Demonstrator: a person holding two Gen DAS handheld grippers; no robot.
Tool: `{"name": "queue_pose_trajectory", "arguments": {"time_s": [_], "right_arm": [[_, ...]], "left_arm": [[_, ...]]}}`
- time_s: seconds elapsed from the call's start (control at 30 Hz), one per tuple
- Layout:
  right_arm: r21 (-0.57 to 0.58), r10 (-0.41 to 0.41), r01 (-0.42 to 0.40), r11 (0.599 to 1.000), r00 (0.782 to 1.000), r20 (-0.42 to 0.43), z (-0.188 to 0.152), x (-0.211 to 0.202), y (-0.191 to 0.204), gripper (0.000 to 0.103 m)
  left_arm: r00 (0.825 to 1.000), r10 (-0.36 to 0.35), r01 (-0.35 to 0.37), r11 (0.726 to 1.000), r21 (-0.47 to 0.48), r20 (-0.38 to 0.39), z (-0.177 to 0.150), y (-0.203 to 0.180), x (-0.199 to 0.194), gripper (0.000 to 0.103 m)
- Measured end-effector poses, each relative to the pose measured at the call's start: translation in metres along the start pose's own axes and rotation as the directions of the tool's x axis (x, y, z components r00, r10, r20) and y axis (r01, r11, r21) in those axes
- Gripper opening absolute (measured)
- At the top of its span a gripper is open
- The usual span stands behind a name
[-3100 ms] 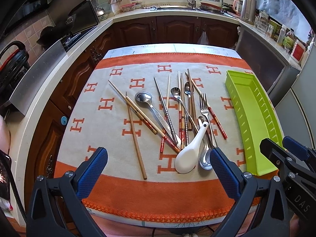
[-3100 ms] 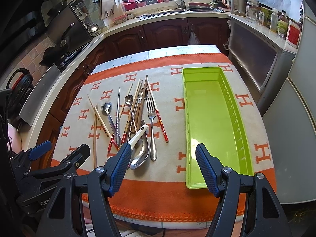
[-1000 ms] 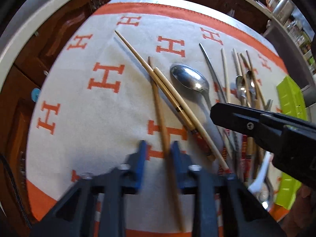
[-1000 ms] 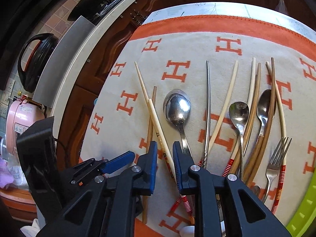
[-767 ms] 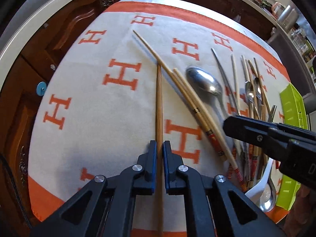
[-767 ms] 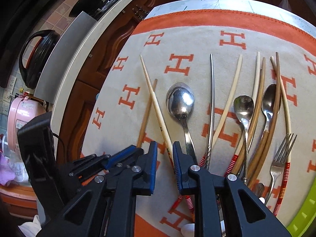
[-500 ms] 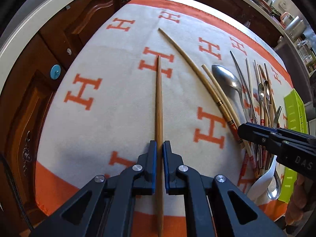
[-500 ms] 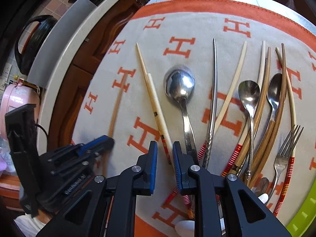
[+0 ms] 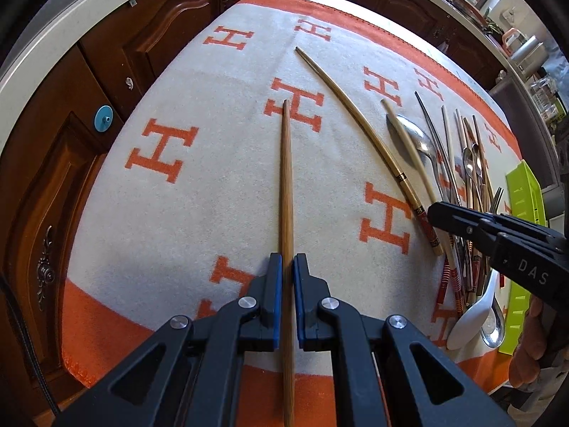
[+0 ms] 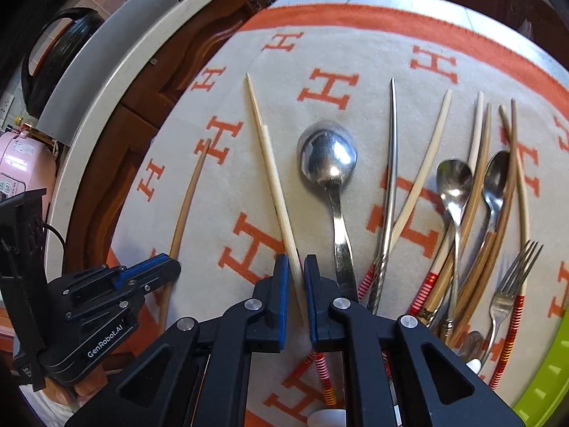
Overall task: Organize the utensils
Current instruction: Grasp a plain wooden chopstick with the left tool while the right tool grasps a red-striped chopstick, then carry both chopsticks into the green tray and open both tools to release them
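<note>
Presently, item one: your left gripper (image 9: pixel 287 267) has its blue pads clamped on a brown wooden chopstick (image 9: pixel 285 185), which runs toward 12 o'clock over the cream-and-orange H-patterned cloth (image 9: pixel 199 206), well apart from the other utensils.

Item two: your right gripper (image 10: pixel 296 267) has just been narrowing; its jaws stand almost together around a pale chopstick (image 10: pixel 274 178), which passes between the pads. You cannot tell from the wrist view whether the pads already press on it. The chopstick points to about 11 o'clock, and a thinner light chopstick (image 10: pixel 251 96) lies right alongside its upper part.

Item three, the remaining pile, to the 3 o'clock side of the pale chopstick: a large steel spoon (image 10: pixel 329 163) just beside it, then a metal chopstick (image 10: pixel 391 163), two smaller spoons (image 10: pixel 453 181), several bamboo and red-banded chopsticks crossing one another, and a fork (image 10: pixel 512 277).

Item four: a green tray (image 10: pixel 544 388) at 4 o'clock, beyond the fork.
</note>
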State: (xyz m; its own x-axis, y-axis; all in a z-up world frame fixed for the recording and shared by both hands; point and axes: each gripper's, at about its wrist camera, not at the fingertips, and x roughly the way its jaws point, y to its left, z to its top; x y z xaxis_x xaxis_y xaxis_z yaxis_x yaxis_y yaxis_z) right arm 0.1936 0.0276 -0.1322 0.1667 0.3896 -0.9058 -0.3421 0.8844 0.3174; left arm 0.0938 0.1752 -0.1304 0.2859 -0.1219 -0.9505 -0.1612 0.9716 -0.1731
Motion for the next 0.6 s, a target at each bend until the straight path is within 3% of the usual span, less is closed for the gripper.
{"name": "queue_pose_trajectory", "arguments": {"time_s": [0.23,0.6], "right_arm": [[0.033,0.044,-0.049,0.998,0.99,0.135,0.0,-0.031,-0.007,0.006],[0.141,0.151,-0.211,0.967,0.924,0.351,-0.013,-0.107,-0.038,0.006]], "left_arm": [[0.999,-0.029,0.029,0.999,-0.013,0.035,-0.004,0.0,-0.003,0.004],[0.987,-0.058,0.059,0.998,-0.003,0.152,-0.009,-0.016,-0.04,0.004]]}}
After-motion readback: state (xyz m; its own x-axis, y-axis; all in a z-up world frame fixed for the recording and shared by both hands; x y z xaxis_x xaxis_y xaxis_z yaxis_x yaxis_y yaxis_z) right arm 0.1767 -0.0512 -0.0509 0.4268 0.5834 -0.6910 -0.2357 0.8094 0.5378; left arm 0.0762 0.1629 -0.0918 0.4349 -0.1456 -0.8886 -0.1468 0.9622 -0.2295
